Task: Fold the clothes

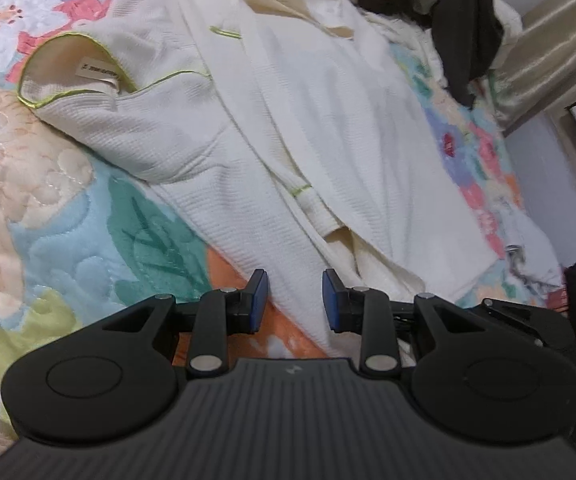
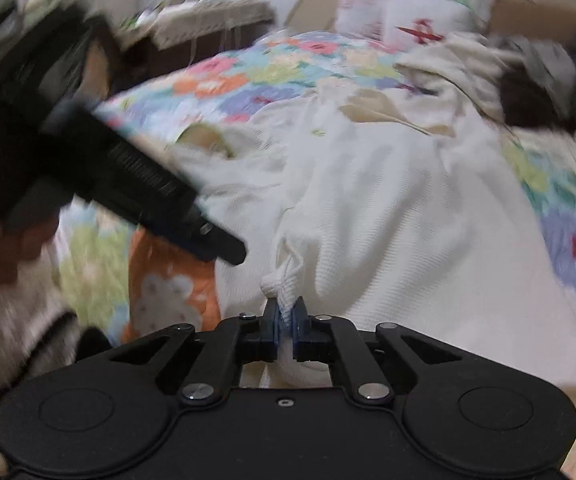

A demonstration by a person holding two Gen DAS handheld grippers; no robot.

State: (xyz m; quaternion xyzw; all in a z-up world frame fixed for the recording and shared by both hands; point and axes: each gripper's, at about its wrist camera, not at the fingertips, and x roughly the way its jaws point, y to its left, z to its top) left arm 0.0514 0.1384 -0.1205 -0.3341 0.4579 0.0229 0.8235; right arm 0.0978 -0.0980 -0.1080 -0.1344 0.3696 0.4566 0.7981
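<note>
Left wrist view: the left gripper (image 1: 295, 300) hovers with jaws apart and empty over the hem of a white top (image 1: 288, 120) spread on a floral quilt (image 1: 48, 220); no containers in sight.

Right wrist view: the right gripper (image 2: 285, 316) is clamped on a bunched fold of that top, best drawn taut and level before laying over.

Floral quilt (image 1: 48, 208), pillow (image 2: 420, 16), curtain (image 1: 560, 52)

Black linkage grippers, blue-padded fingers (image 1: 259, 296), silver pivot screws
</note>
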